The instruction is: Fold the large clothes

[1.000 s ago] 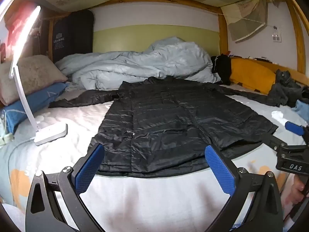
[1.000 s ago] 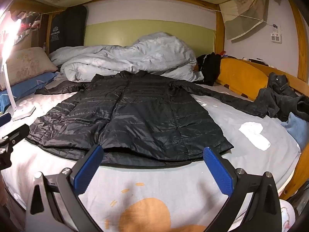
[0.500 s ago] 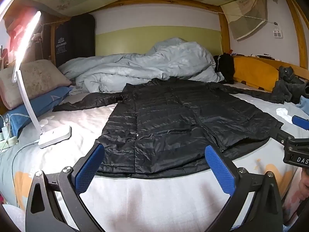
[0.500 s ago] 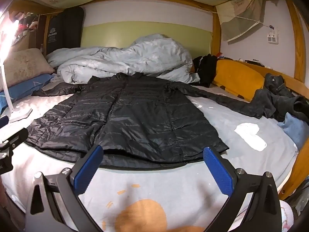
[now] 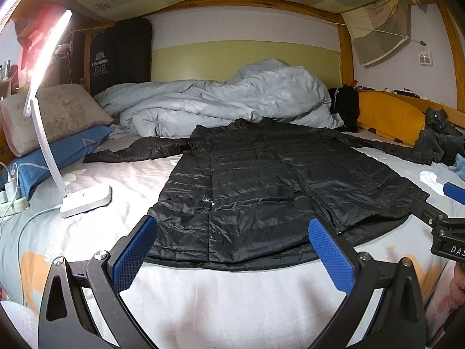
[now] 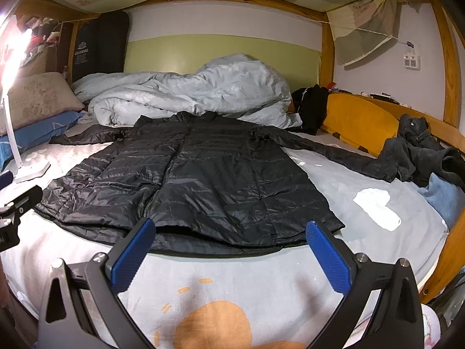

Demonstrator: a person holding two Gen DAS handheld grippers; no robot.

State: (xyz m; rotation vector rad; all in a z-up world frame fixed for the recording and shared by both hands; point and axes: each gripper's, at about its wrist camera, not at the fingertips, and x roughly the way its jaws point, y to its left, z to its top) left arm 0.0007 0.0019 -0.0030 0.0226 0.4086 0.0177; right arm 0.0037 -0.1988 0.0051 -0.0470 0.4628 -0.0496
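A long black quilted jacket lies flat on the bed, hem toward me, sleeves spread to both sides; it also shows in the right wrist view. My left gripper is open and empty, held just short of the hem's left half. My right gripper is open and empty, just short of the hem's right half. The right gripper also shows at the right edge of the left wrist view.
A white desk lamp stands on the bed at the left by pillows. A bunched pale blue duvet lies beyond the collar. Dark clothes, a white cloth and a wooden rail are at the right.
Both grippers have tilted or dropped slightly, so the jacket sits a little lower and flatter in view. The jacket has not moved and both grippers stay open.
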